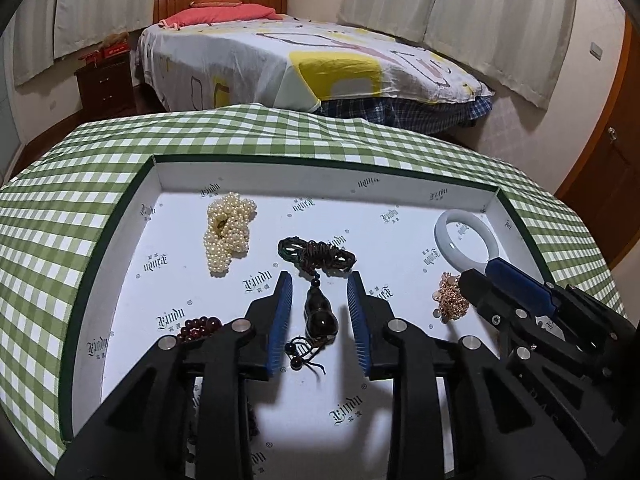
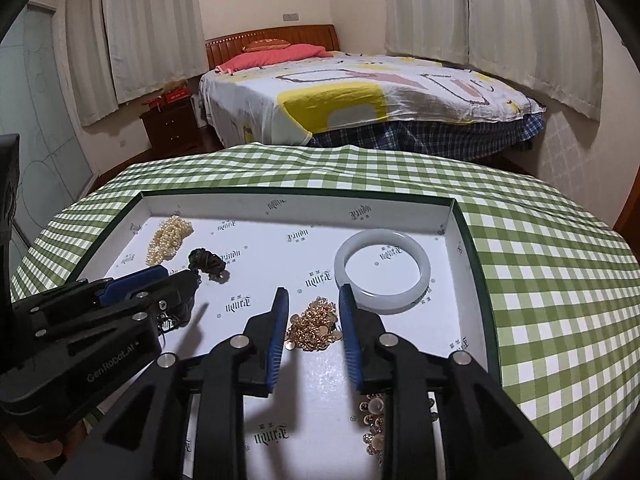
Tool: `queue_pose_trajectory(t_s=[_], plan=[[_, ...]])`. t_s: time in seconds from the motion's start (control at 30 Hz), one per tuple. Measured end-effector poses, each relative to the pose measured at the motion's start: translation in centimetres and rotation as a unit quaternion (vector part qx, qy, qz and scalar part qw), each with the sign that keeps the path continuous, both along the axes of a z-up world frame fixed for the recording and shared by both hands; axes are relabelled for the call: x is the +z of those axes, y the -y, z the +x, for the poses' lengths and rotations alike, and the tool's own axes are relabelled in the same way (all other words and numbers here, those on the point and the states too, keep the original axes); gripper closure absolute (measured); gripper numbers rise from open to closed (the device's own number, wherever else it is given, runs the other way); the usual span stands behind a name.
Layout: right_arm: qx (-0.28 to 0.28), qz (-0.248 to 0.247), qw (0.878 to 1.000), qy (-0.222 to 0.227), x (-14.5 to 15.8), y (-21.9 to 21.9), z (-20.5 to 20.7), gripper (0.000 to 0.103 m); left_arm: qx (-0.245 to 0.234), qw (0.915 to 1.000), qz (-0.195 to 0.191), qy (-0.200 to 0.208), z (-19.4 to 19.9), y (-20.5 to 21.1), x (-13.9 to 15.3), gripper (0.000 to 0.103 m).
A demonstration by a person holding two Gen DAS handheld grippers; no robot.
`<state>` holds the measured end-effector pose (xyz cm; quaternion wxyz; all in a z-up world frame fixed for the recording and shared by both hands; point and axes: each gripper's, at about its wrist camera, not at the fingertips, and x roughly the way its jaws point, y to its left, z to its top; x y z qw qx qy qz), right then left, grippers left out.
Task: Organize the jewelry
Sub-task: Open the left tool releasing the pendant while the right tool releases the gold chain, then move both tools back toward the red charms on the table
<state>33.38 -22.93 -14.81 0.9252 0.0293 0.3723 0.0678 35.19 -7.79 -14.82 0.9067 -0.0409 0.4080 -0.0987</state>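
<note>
A shallow white tray [image 1: 320, 168] with a dark green rim holds the jewelry. My left gripper [image 1: 320, 280] is open, its fingers either side of a dark gourd pendant [image 1: 320, 312] on a coiled brown cord [image 1: 320, 256]. A pearl necklace [image 1: 228, 232] lies at the far left, red beads [image 1: 200, 326] at the near left. My right gripper [image 2: 313, 296] is open, its fingers either side of a gold chain [image 2: 314, 324], which also shows in the left wrist view [image 1: 450, 298]. A white jade bangle [image 2: 382, 270] lies just beyond it.
The tray [image 2: 472, 248] sits on a table with a green checked cloth [image 2: 540, 280]. Pearly gold pieces [image 2: 374, 416] lie near the right gripper's base. A bed [image 1: 300, 64] and a nightstand [image 1: 106, 80] stand beyond the table.
</note>
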Motion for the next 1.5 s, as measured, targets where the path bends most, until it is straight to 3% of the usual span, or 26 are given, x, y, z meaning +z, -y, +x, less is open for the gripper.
queue_pose_trajectory(t_s=[0.3,0.37,0.77,1.2,1.5], plan=[[-0.007,0.000,0.999,0.034,1.6,0.3,-1.7,0.076,0.008,0.9989,-0.020,0.042,-1.8,-0.8,2.0,0.071],[-0.007,0.001,0.999,0.041,2.1,0.4,-2.3,0.076,0.012,0.9984,-0.025,0.050,-2.7,-1.2,2.6,0.065],[-0.021,-0.005,0.996,0.083,4.9,0.8,-8.3,0.076,0.030,0.9955,-0.022,0.087,-10.1,-4.2,5.3,0.063],[-0.031,-0.011,0.995,0.090,4.8,0.7,-14.4,0.076,0.047,0.9947,-0.010,0.091,-16.4,-7.4,5.3,0.063],[-0.032,-0.009,0.997,0.076,3.4,0.7,-17.6,0.076,0.056,0.9966,-0.008,0.060,-19.2,-8.6,3.2,0.063]])
